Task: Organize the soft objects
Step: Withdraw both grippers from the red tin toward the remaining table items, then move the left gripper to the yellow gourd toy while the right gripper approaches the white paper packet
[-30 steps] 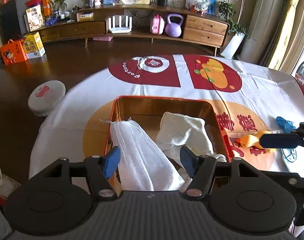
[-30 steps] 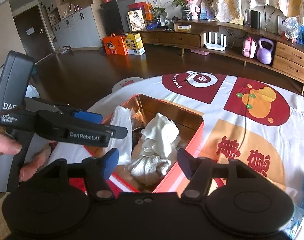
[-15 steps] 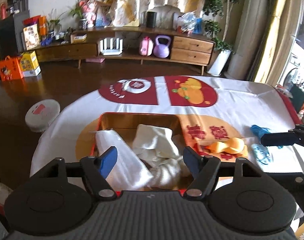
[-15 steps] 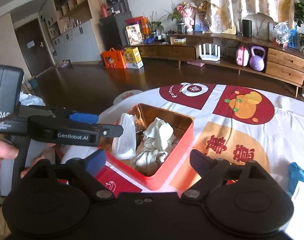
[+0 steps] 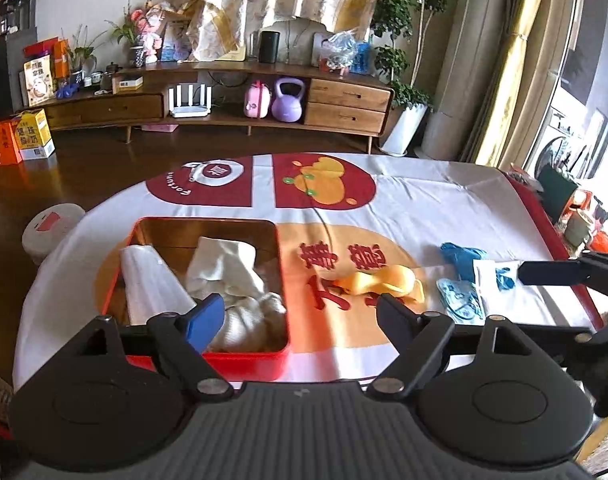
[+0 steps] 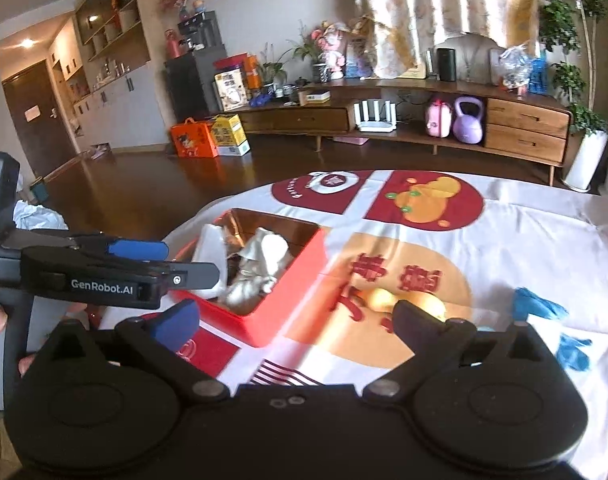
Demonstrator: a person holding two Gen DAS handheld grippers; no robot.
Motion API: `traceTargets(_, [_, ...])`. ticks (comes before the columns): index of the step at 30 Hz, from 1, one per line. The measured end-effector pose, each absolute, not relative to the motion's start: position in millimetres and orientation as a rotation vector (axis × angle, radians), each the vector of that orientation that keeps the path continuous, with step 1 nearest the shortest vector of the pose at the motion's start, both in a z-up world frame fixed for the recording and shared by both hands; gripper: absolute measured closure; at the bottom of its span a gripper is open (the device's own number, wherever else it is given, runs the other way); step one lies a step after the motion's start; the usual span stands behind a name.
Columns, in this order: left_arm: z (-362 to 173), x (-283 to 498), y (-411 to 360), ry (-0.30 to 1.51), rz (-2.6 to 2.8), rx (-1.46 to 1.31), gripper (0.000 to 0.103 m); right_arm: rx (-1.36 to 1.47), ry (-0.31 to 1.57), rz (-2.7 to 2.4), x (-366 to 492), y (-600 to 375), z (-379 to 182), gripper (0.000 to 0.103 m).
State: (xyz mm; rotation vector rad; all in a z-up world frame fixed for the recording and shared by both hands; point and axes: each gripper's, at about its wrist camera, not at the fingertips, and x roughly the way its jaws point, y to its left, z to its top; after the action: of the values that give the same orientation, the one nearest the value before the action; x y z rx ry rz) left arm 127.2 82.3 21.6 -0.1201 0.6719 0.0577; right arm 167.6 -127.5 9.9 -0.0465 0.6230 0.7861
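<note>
The yellow soft toy [image 5: 377,286] lies flat, long axis running left-right.

Looking forward and downward from each handheld gripper, along its two black fingers, from above the near edge of the round table draped in a white cloth with red and orange prints [image 5: 423,200]. Left wrist view sitting close over the open red metal tin of white cloths [image 5: 280,292], facing the long wooden sideboard [image 5: 224,100]. Right wrist view standing further right, taking in the left gripper [image 6: 172,264] at its left border. Sharing tin [image 6: 300,276], cloth [image 6: 543,232], sideboard [image 6: 423,116].
</note>
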Motion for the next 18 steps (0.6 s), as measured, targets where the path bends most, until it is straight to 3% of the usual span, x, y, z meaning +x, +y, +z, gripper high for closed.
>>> traceTargets(18, [-1.4,163.4,0.6,0.693,-0.022,-0.073,0.02,-0.007,0.647,0.597,192.5,-228.5,-22.8,0.0])
